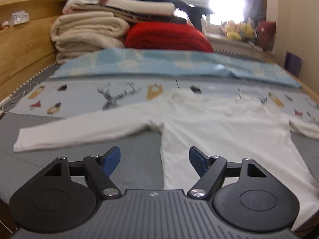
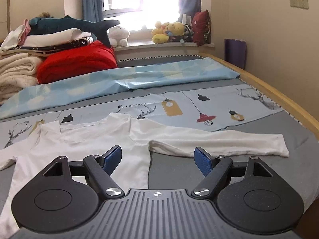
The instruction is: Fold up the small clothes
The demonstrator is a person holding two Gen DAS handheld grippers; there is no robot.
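A small white long-sleeved shirt (image 1: 219,123) lies spread flat on the grey bed, neck toward the far side. Its left sleeve (image 1: 79,131) stretches out to the left. It also shows in the right wrist view (image 2: 95,139), with its right sleeve (image 2: 219,141) stretched out to the right. My left gripper (image 1: 155,156) is open and empty, just above the shirt's lower left side edge. My right gripper (image 2: 158,156) is open and empty, just above the lower right side edge, near the armpit.
A printed light-blue sheet (image 2: 199,107) and a plain blue sheet (image 2: 119,81) lie beyond the shirt. Folded cream blankets (image 1: 87,33), a red quilt (image 1: 167,35) and a plush shark (image 2: 69,24) are stacked at the far left. The wooden bed frame (image 2: 279,93) runs along the right.
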